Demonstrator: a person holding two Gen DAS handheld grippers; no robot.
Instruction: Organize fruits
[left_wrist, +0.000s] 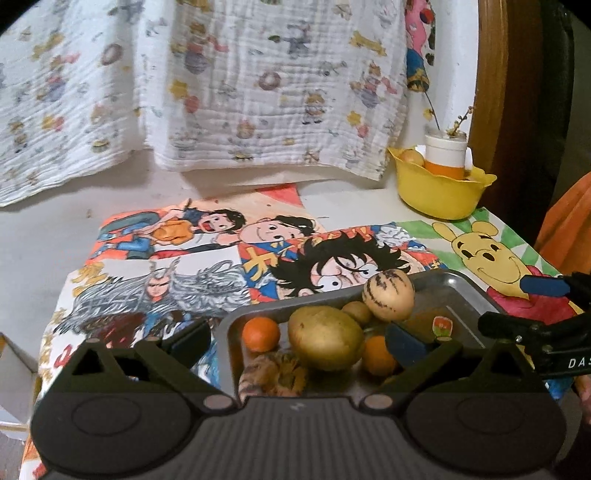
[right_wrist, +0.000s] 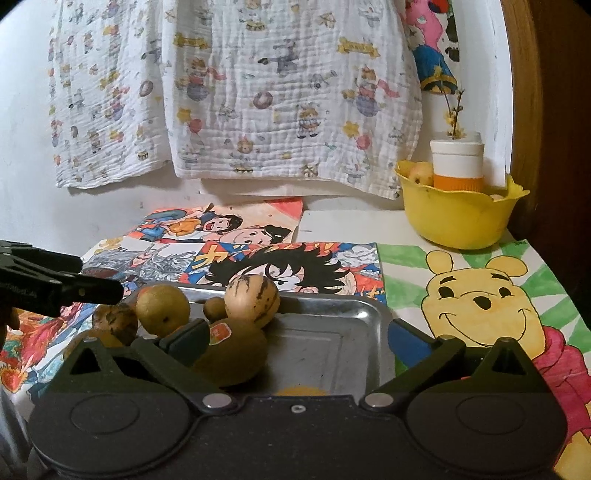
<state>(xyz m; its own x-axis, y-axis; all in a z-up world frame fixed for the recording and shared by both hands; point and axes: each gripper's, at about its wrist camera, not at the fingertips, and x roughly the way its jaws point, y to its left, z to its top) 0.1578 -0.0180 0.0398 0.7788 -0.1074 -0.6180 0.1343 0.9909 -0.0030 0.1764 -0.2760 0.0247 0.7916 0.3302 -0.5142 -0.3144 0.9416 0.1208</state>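
Left wrist view
Your left gripper (left_wrist: 299, 341): jaws spread wide, holding nothing; the fruit sits between and beyond the fingers, no pad pressing on any.
Your right gripper (left_wrist: 524, 306): comes in from the right edge over the tray's far right corner, jaws apart, nothing held.
Tray (left_wrist: 461, 291): metal, on the table, fruit crowded into its left half.
Fruit: striped melon (left_wrist: 388, 295) at the back, large yellow-brown fruit (left_wrist: 325, 338) in the middle, orange (left_wrist: 260, 334) to its left, another orange (left_wrist: 376, 356) to its right.
Surface: cartoon drawings (left_wrist: 166, 266) cover the table; yellow bowl (left_wrist: 439, 192) at the back right holds a white and orange jar (left_wrist: 445, 155).
Room: printed cloth (left_wrist: 221, 92) hangs on the wall.
Writing: "DAS" on the right gripper, rest cut off.

Right wrist view
Your right gripper (right_wrist: 299, 341): wide open, empty, over the tray (right_wrist: 332, 350).
Your left gripper (right_wrist: 55, 284): enters at the left edge, above the fruit.
Fruit: striped melon (right_wrist: 253, 297) touching a stickered fruit (right_wrist: 236, 354); sticker unreadable.
Surface: bear drawing (right_wrist: 476, 295) just beside the tray.
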